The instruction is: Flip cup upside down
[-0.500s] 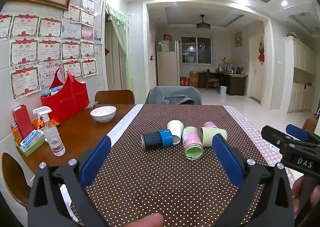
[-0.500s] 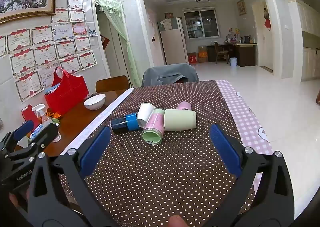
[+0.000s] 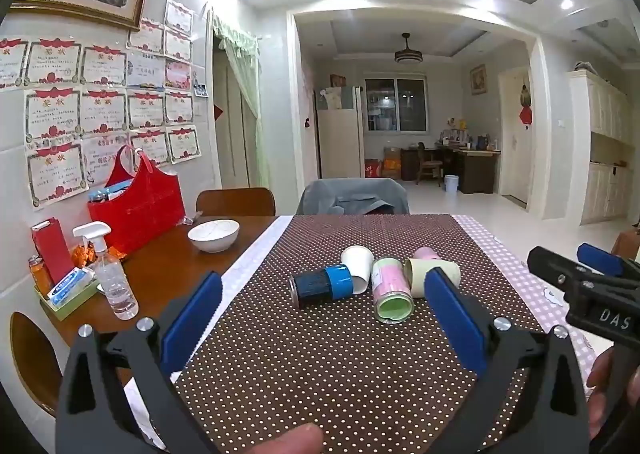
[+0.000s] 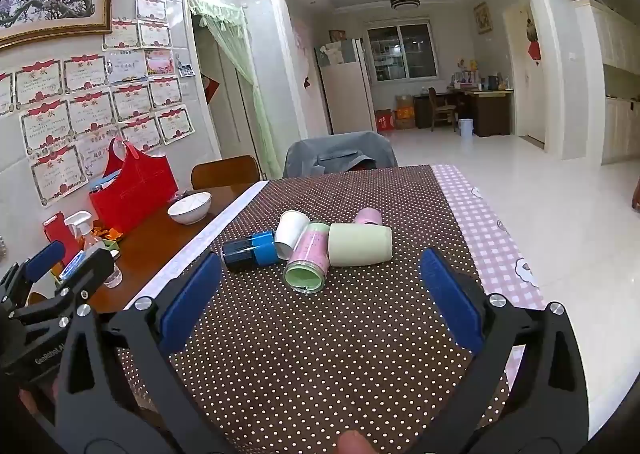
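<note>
Left tool (image 3: 322,320) spread wide, blue pads (image 3: 192,320) apart over the near part of the dotted brown cloth (image 3: 340,374), holding nothing; right tool (image 4: 320,300) likewise wide and holding nothing, also seen from the left wrist view at the right edge (image 3: 592,286). Compared with half a second ago, both tools at nearly the same stand, cups at nearly the same spots in each view, no cup shifted, none touched. Five cups clustered mid-cloth, all lying on their sides, well beyond the fingertips: black cup with blue band (image 3: 322,286) at the left, mouth toward the near left; white cup (image 3: 357,264) just behind it, touching; pink cup with green rim (image 3: 391,294) in the middle, mouth toward the camera; pale green cup (image 3: 430,274) to its right, lying crosswise, partly hidden by the right pad in the left view; small pink cup (image 3: 427,253) behind that, mostly hidden. Same cluster plain in the right view, pale green cup (image 4: 360,245) touching the pink one (image 4: 310,258). On the bare wooden tabletop (image 3: 168,274) far left: white bowl (image 3: 213,234), red bag (image 3: 136,205), spray bottle (image 3: 112,274), all as before.
</note>
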The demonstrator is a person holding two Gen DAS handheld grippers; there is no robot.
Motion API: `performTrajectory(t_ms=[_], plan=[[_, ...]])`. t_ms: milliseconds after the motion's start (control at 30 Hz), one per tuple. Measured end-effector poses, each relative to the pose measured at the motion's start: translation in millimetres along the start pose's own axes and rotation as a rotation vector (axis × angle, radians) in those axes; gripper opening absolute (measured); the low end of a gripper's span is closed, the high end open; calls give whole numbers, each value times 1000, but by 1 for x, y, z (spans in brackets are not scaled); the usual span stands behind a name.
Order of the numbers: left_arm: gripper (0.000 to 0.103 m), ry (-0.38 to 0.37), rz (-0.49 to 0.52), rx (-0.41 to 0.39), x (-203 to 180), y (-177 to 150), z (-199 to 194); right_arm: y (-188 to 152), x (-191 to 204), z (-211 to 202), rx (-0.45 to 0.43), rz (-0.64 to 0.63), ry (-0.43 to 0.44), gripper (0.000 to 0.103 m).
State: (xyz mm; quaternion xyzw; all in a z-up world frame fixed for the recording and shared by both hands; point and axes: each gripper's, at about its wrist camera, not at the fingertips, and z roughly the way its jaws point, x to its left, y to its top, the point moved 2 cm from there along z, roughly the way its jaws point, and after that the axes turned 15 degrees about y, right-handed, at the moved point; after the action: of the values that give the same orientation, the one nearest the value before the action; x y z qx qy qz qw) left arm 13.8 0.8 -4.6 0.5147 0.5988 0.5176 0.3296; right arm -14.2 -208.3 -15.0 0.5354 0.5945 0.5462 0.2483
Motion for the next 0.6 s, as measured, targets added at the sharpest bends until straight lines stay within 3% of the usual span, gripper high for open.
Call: performTrajectory(t_ms=[600], plan=[[99, 11, 19, 6, 1, 0, 8, 5, -1, 8, 4, -26, -10, 97]])
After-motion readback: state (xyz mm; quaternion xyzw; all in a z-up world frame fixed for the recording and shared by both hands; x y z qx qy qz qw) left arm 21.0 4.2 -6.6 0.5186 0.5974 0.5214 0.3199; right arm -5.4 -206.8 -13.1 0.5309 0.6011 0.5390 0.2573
